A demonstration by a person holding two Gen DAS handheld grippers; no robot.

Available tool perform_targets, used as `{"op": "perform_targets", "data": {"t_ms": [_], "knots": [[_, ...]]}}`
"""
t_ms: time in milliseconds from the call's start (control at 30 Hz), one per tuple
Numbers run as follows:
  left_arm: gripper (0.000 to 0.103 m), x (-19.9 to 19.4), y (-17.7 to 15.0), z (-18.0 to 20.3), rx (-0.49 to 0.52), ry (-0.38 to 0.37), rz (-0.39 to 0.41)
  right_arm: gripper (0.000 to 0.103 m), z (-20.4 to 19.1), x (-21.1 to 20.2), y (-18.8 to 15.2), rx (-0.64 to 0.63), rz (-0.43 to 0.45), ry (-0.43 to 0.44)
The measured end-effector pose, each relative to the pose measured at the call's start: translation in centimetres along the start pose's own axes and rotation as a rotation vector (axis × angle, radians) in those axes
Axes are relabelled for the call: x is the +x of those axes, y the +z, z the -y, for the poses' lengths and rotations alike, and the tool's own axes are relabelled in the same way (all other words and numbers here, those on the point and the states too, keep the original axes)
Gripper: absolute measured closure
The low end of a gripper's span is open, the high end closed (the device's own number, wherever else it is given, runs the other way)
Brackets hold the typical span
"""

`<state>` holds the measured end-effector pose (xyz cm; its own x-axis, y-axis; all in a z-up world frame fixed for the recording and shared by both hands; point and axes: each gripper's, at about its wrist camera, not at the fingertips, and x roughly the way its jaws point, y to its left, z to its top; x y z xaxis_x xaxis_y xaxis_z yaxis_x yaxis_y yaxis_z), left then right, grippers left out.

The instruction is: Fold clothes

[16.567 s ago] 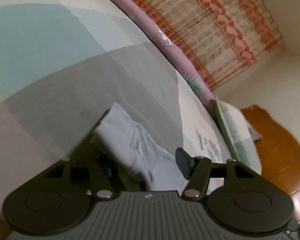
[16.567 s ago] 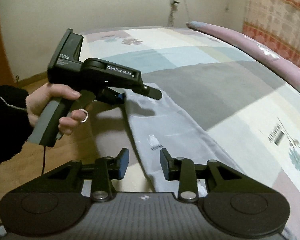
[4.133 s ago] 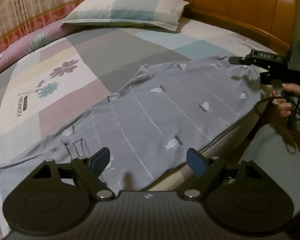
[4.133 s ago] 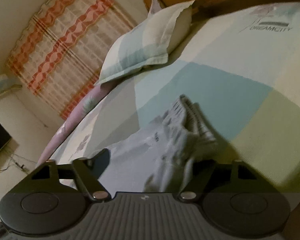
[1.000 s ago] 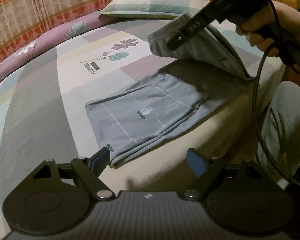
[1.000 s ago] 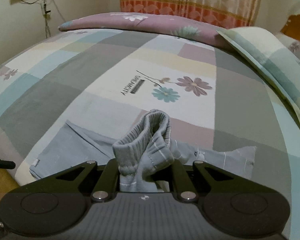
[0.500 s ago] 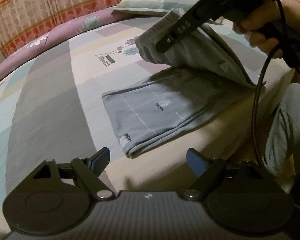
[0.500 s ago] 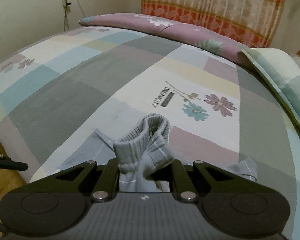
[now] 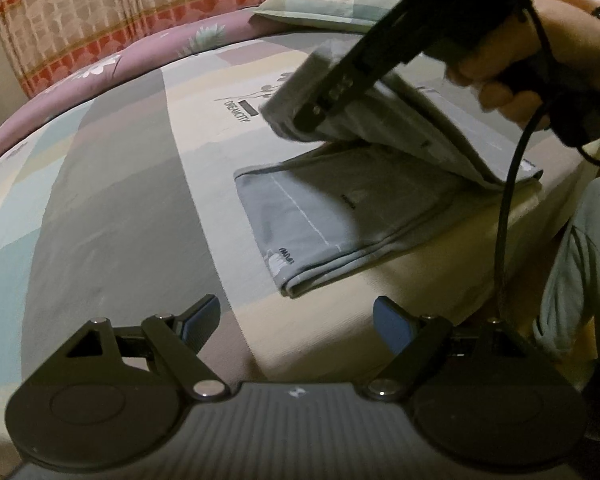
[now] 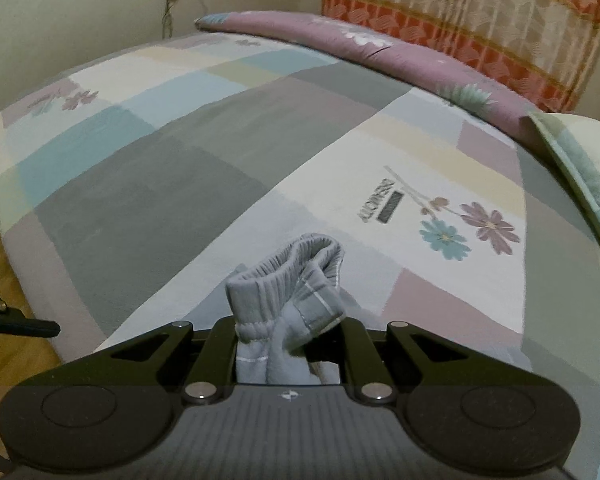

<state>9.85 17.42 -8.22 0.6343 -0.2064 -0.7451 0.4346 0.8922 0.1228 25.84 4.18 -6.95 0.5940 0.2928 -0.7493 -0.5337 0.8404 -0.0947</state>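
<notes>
The jaws of the right gripper (image 10: 288, 344) pinch the ribbed waistband end of the grey trousers (image 9: 324, 216), the cloth bunched between the pads, and they are just beginning to ease apart with the fabric still caught there; the jaws of the left gripper (image 9: 296, 320) stand spread wide with nothing between them, hanging over the near edge of the bed (image 9: 112, 184) just short of the garment. The trousers lie close to that near edge, already doubled lengthwise into a long narrow strip whose stacked layers show at the corner nearest the left gripper. The lower half rests flat on the patchwork sheet, while the upper half is lifted by the right gripper, seen from the left wrist as a black tool in the person's right hand (image 9: 512, 64), and is carried over the flat part like a flap, its waistband end well above the cloth beneath. So the lengthwise fold looks done and the crosswise fold looks about midway: the raised end has yet to be laid down on the lower half, its edges squared, and the cloth let go. Whether another fold is meant after that cannot be told. Beyond the garment are a pillow (image 9: 340, 4), a mauve quilt roll (image 10: 380, 52) and a curtain (image 10: 480, 12).
</notes>
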Motion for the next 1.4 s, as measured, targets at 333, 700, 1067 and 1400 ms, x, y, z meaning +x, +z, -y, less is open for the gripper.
{"op": "perform_targets", "data": {"t_ms": [333, 700, 1067, 1400], "knots": [[0.019, 0.0, -0.5, -0.5, -0.026, 0.005, -0.013, 0.057, -0.3, 3.1, -1.8, -0.035, -0.046, 0.168], [0.019, 0.0, 0.1, -1.4, -0.154, -0.117, 0.028, 0.025, 2.7, -3.1, -4.6, -0.067, 0.073, 0.298], [0.04, 2.6, 2.2, -4.3, -0.446, -0.247, 0.103, 0.038, 8.9, -7.4, -11.9, 0.021, 0.086, 0.178], [0.042, 9.2, 3.8, -6.8, -0.685, -0.367, 0.001, 0.038, 13.0, -9.2, -16.1, 0.2, 0.13, 0.181]]}}
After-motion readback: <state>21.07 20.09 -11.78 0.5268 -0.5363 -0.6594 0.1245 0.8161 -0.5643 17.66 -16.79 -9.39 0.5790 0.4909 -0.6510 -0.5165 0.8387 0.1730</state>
